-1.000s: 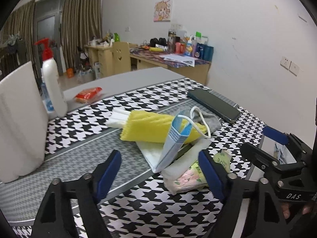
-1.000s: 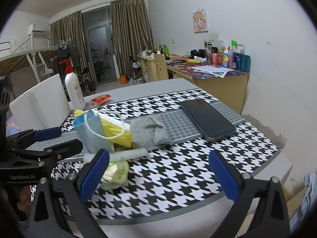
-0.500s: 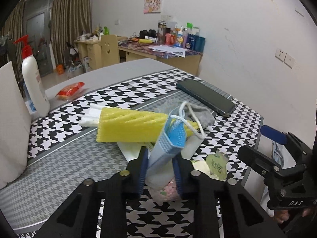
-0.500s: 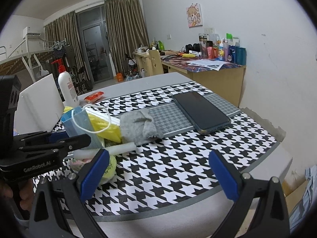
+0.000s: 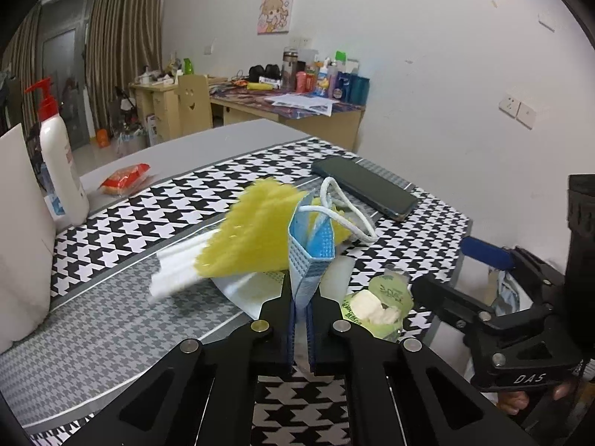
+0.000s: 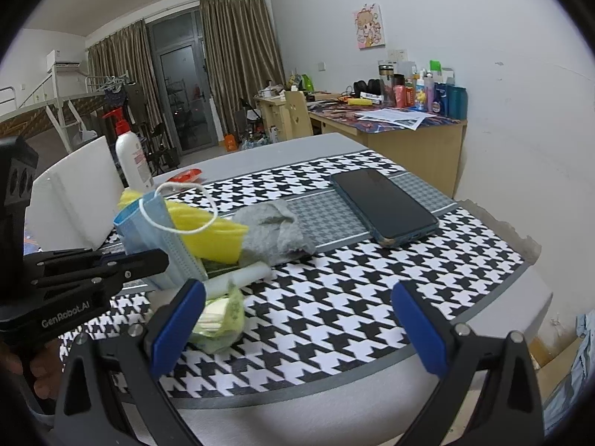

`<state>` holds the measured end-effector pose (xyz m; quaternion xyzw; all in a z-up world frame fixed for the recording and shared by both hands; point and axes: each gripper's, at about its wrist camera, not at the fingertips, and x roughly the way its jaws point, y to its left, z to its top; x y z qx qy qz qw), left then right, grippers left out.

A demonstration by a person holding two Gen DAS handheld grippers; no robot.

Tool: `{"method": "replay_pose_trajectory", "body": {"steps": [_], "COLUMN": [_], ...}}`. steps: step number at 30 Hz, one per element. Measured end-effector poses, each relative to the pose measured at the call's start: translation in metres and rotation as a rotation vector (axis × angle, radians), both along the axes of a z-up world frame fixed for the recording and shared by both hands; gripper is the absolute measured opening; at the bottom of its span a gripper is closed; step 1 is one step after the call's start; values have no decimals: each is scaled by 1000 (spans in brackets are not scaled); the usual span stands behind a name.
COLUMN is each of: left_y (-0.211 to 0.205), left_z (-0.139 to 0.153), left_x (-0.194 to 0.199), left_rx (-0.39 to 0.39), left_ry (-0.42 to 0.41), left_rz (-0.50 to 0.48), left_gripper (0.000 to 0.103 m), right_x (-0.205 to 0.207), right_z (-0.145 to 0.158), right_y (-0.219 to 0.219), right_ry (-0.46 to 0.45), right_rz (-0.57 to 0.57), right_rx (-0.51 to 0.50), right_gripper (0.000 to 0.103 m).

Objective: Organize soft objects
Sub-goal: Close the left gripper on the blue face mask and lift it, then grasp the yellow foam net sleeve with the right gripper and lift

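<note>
Left gripper (image 5: 300,319) fingers, wide apart a second ago, now pinching blue face mask (image 5: 308,256); right gripper (image 6: 293,319) fingers spread.

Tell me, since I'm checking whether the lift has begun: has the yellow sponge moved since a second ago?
Yes. The yellow sponge has tipped up off the houndstooth tablecloth, its far end rising toward the phone.

1 mask (image 5: 308,256), 1 yellow sponge (image 5: 256,234), 1 grey cloth (image 6: 273,230), 1 phone (image 6: 385,206), 1 pump bottle (image 5: 61,160)
</note>
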<state>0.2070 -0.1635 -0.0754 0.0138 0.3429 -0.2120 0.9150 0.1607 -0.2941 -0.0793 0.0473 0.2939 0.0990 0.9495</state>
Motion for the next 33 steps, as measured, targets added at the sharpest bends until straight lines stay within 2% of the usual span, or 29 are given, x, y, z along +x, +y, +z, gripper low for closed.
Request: {"method": "replay_pose_trajectory", "body": {"steps": [7, 13, 17, 26, 33], "left_y": [8, 14, 13, 27, 41], "left_z": [0, 15, 17, 14, 13], "left_x": [-11, -23, -31, -48, -52], "left_rx": [-25, -55, -45, -25, -37], "left_ry": [3, -34, -49, -57, -23], "left_rz": [21, 14, 0, -41, -81], "left_gripper": [5, 5, 5, 5, 5], "right_x": [-1, -2, -5, -4, -3], "right_z": [0, 0, 5, 12, 15], "right_y": [14, 15, 19, 28, 50], "right_ry": [18, 26, 7, -65, -126], "right_rz": [62, 76, 94, 94, 252], "right_rx": [20, 43, 49, -71, -160], "right_gripper": [102, 102, 102, 102, 99]}}
